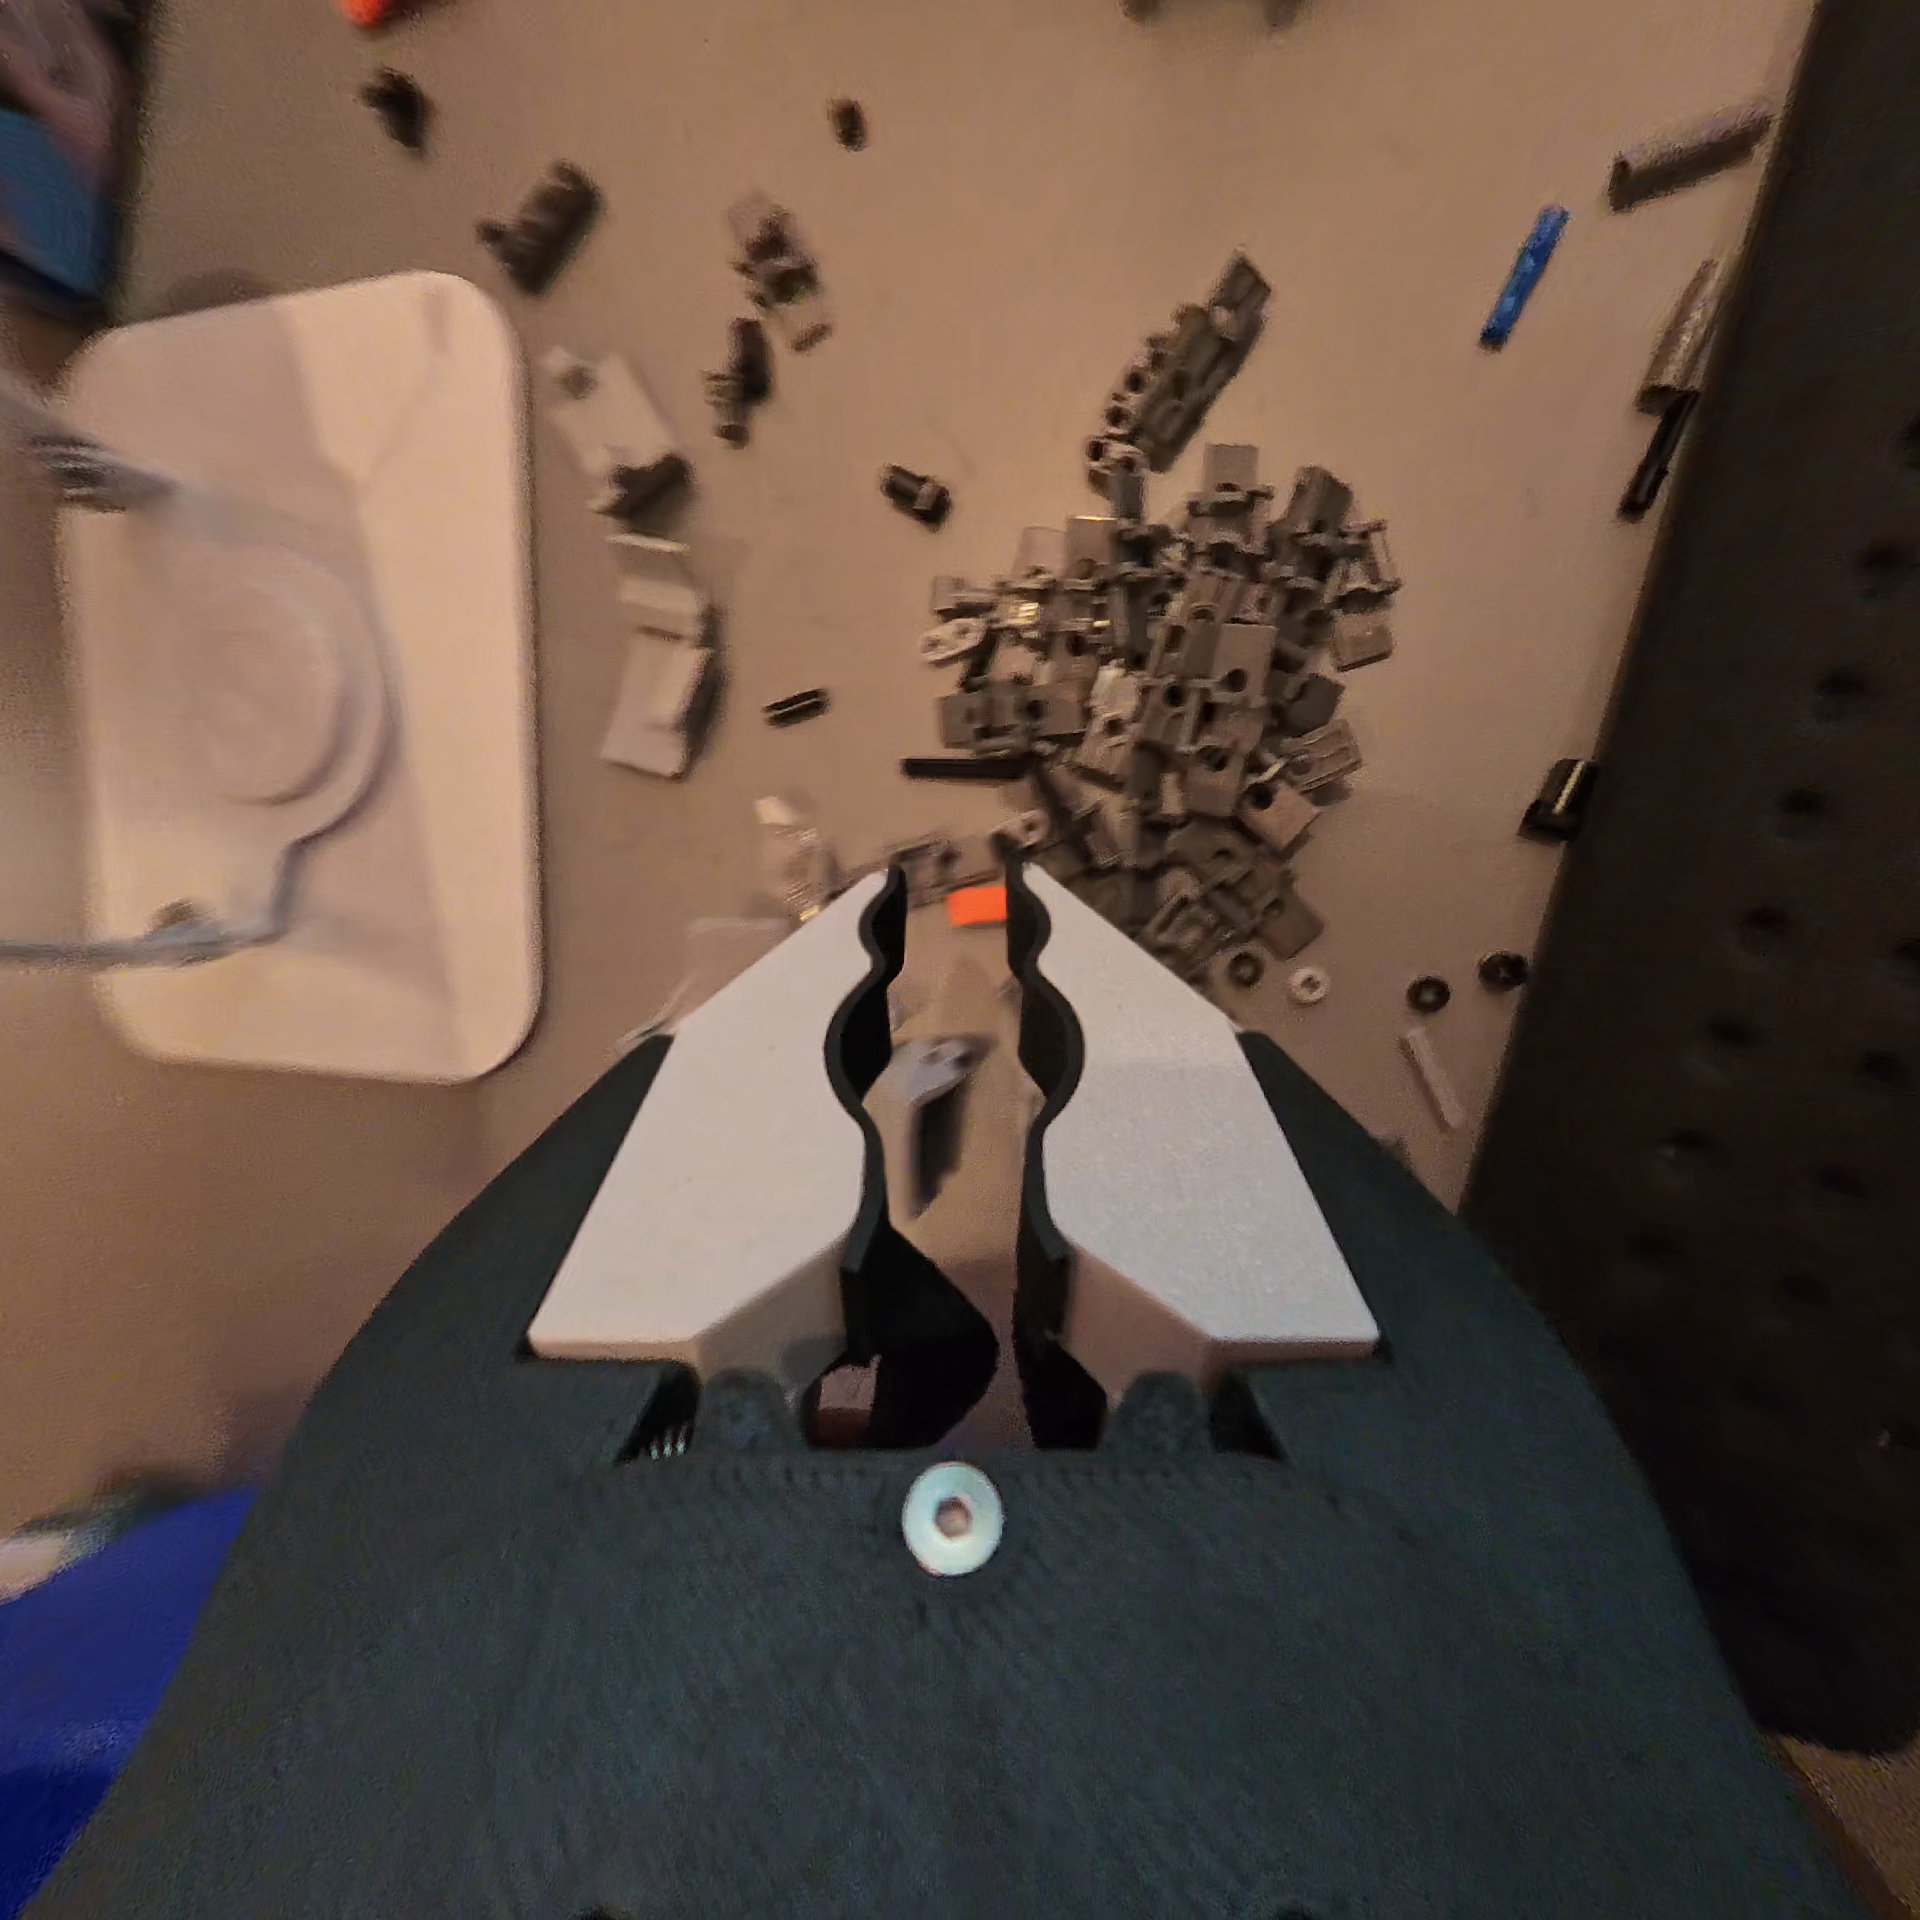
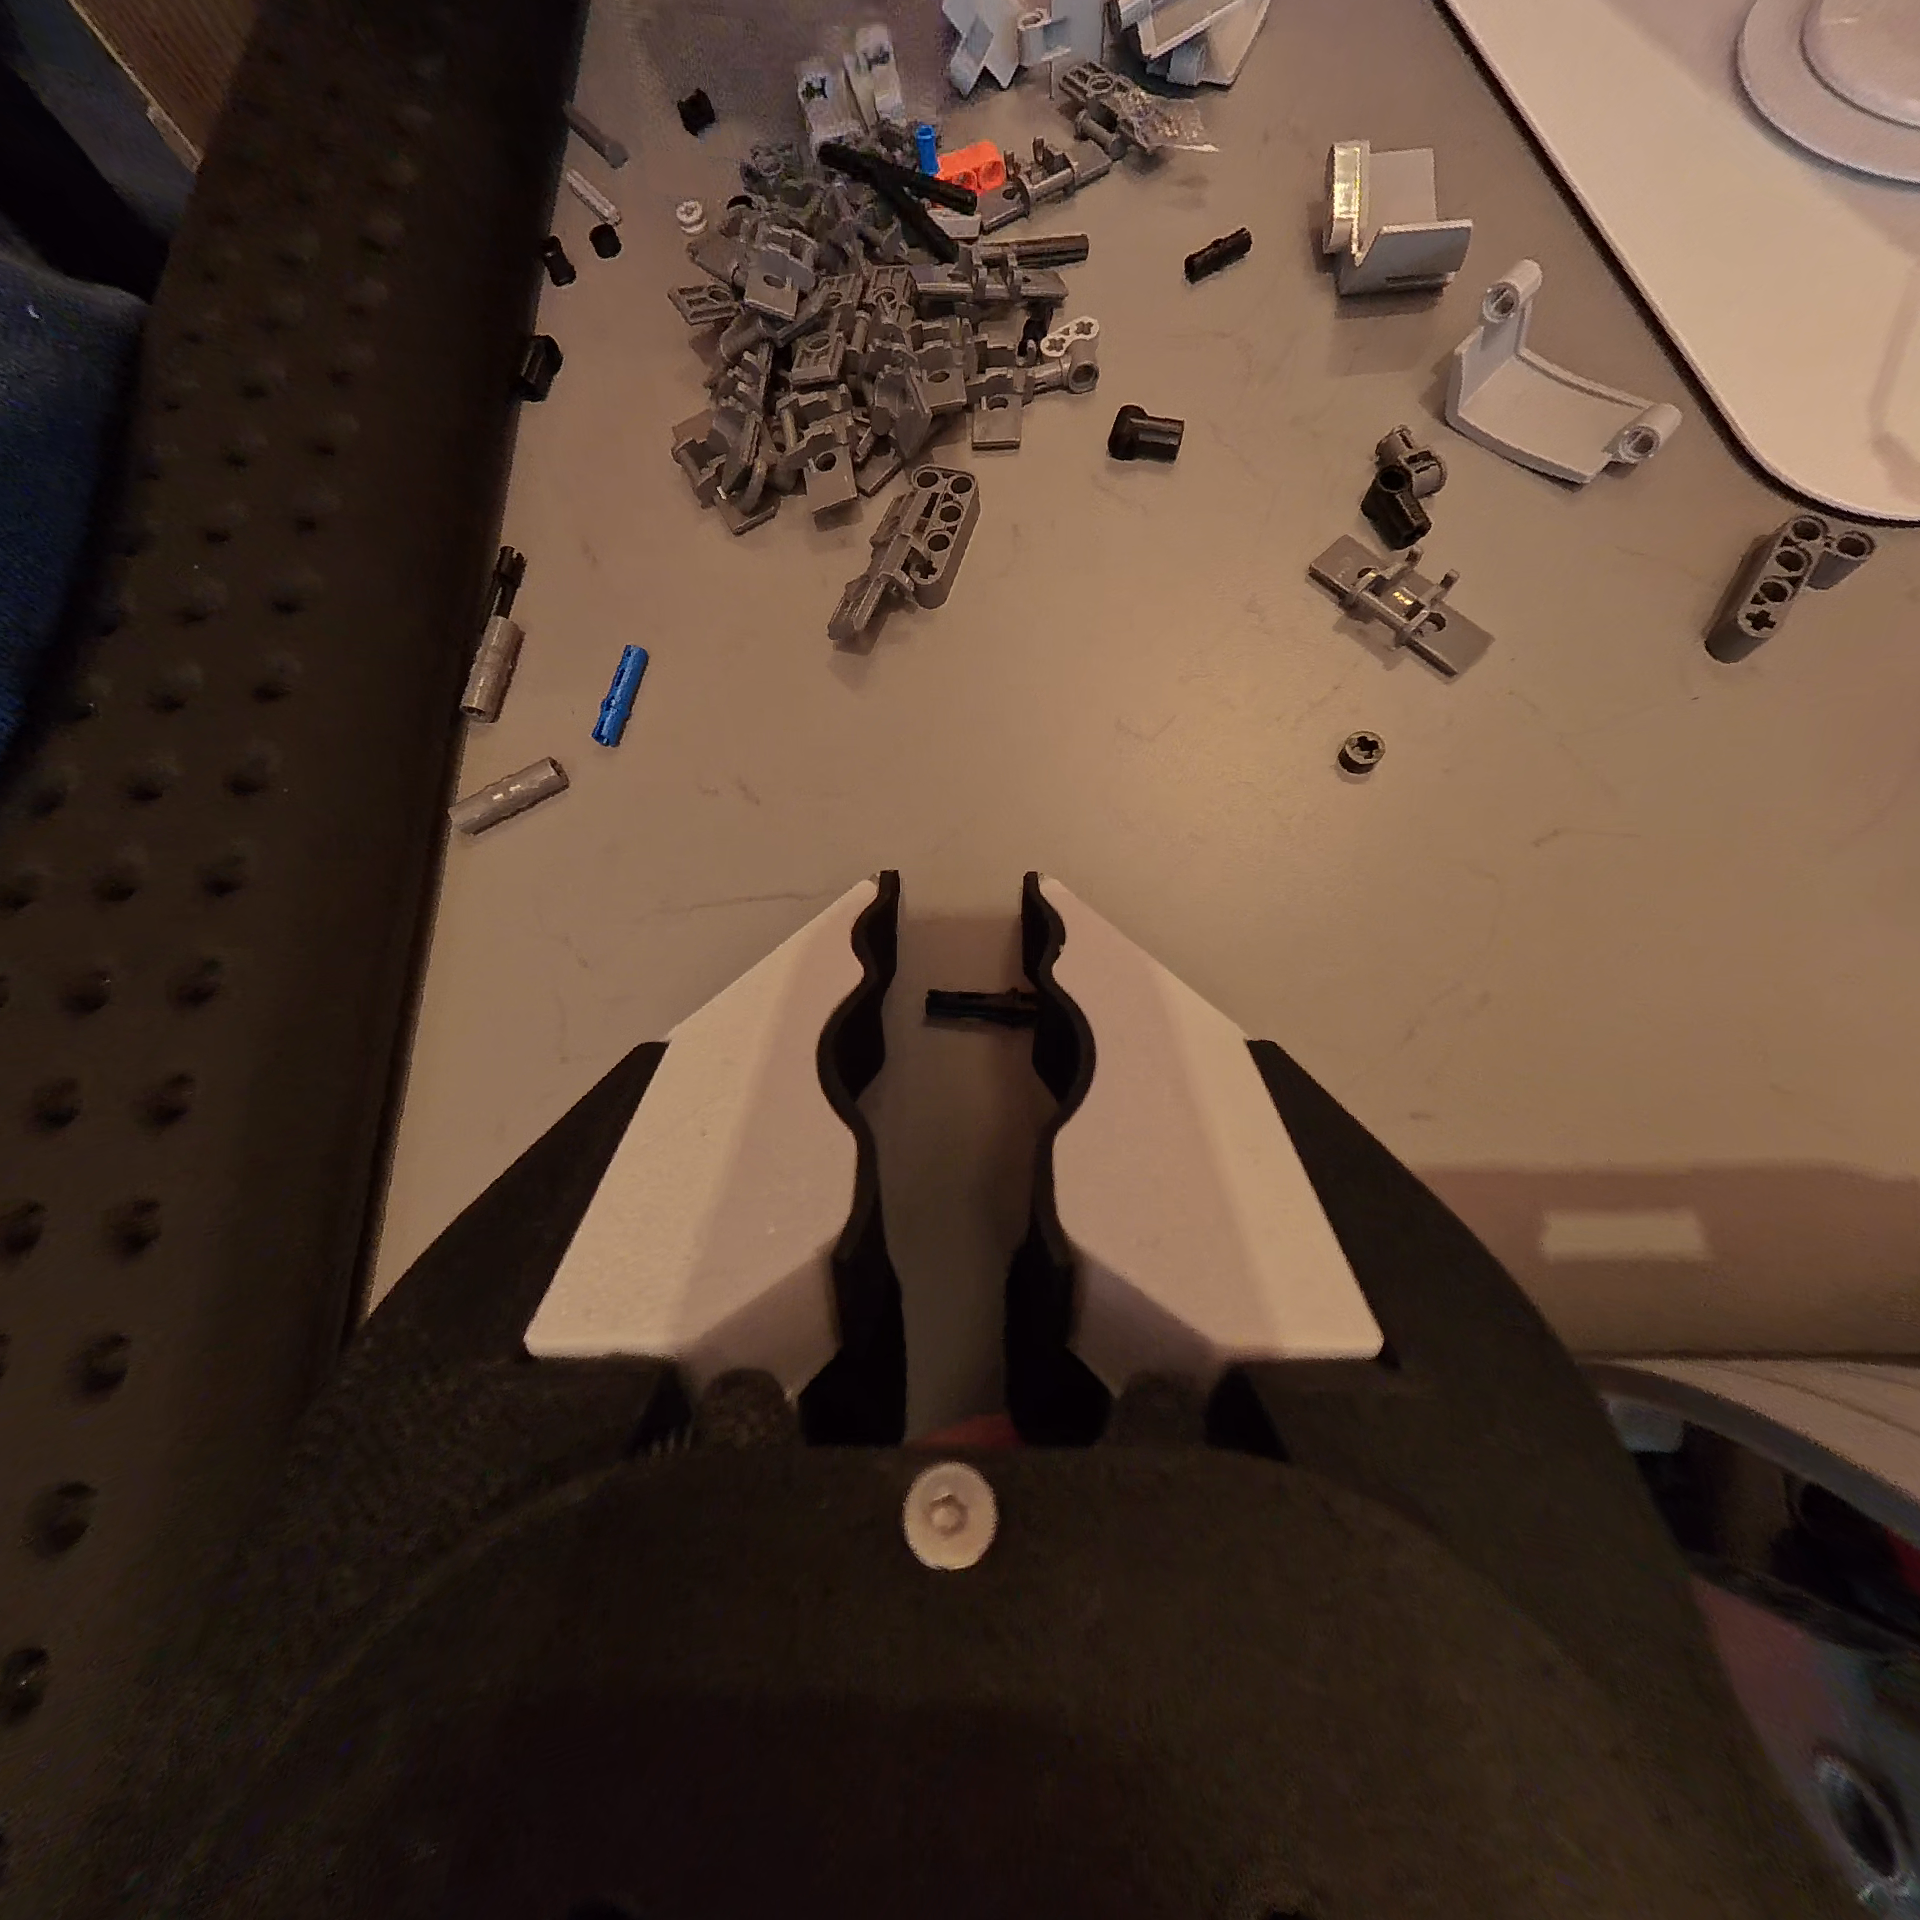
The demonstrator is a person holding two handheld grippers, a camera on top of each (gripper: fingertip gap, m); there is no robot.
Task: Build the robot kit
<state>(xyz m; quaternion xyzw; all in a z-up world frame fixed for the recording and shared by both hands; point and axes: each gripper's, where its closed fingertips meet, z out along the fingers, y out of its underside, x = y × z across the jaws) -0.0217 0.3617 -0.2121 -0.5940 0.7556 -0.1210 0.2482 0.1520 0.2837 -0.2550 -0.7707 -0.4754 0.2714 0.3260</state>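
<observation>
Lower centre, left claw (image 1: 954, 883): spread, pinching nothing — hovering over an orange piece (image 1: 975, 906) beside the grey parts heap (image 1: 1164, 696).
Right claw (image 2: 961, 883): spread — a black pin (image 2: 977, 1002) lies between its fingers on the worktop (image 2: 1039, 727).
Upper left: white tray (image 1: 457, 644), apart.

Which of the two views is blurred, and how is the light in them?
Left wrist view: motion blur smears the white tray and the grey parts pile; only the left gripper is sharp. Right wrist view: sharp, the small black pin is crisp. Both: dim warm light, wide-angle bending at the edges.
</observation>
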